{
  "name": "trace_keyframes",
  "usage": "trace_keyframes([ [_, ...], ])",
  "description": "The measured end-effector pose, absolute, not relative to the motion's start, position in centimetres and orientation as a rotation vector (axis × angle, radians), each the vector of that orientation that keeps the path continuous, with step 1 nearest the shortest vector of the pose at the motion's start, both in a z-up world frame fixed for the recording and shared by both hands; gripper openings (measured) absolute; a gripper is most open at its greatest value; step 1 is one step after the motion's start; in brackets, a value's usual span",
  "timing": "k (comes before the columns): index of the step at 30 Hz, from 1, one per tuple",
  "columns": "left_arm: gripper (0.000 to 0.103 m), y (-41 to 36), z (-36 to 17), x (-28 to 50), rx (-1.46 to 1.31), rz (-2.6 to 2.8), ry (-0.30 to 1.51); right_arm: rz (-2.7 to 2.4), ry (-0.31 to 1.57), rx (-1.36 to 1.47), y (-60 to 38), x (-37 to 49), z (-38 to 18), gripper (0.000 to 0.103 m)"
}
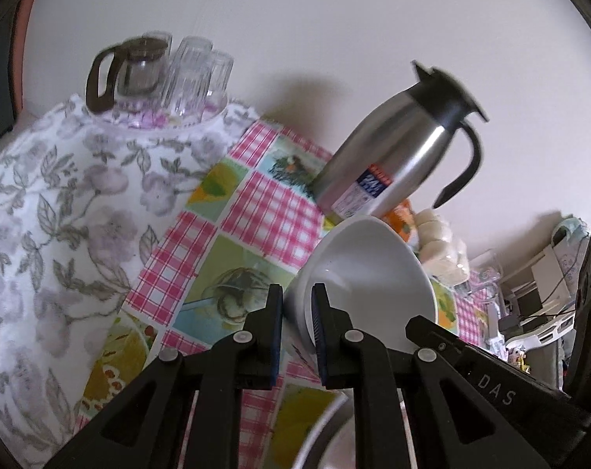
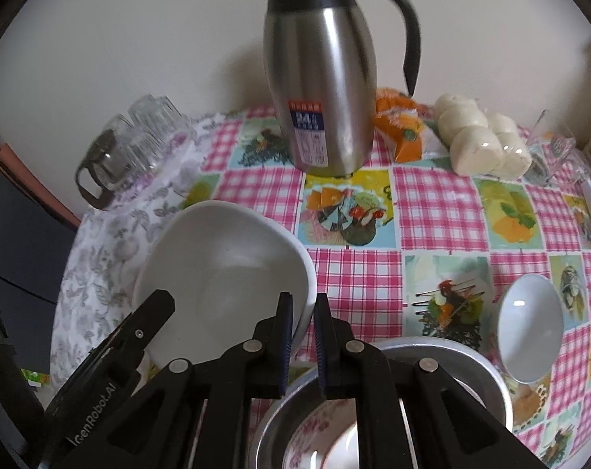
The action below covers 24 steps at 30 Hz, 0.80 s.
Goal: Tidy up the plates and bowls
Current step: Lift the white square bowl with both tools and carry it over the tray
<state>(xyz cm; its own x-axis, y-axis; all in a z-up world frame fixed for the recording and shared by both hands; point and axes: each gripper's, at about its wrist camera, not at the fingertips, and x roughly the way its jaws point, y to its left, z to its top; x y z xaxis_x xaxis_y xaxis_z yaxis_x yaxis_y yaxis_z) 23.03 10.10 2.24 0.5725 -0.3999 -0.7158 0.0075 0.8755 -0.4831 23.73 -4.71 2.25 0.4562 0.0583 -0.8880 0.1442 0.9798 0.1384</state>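
Observation:
A large white bowl [image 1: 365, 273] [image 2: 217, 265] hangs tilted above the checked tablecloth, held by its rim from two sides. My left gripper [image 1: 297, 305] is shut on one edge of the rim, and its fingers [image 2: 158, 305] show in the right wrist view at the bowl's left. My right gripper [image 2: 303, 308] is shut on the opposite edge. Its fingertip [image 1: 424, 324] shows in the left wrist view. Below the right gripper stands a metal basin [image 2: 490, 371] with a floral plate [image 2: 315, 430] in it. A small white bowl [image 2: 529, 328] sits on the table to the right.
A steel thermos jug [image 2: 322, 97] [image 1: 393, 164] stands at the back against the wall. Left of it, drinking glasses [image 2: 150, 125] and a glass teapot [image 1: 139, 70] rest on a floral cloth [image 1: 41, 215]. Wrapped buns [image 2: 482, 144] and an orange packet [image 2: 400, 125] lie at the back right.

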Motion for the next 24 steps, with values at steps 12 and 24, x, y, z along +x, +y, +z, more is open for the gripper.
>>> trace_keyframes([
  [12, 0.015, 9.4, 7.3, 18.4, -0.422, -0.287, 0.836, -0.01, 0.98, 0.236, -6.1, 18.3, 8.1, 0.012],
  [24, 0.015, 7.1, 9.2, 14.1, -0.324, -0.331, 0.798, 0.019, 0.872, 0.344, -8.9, 12.0, 8.4, 0.012],
])
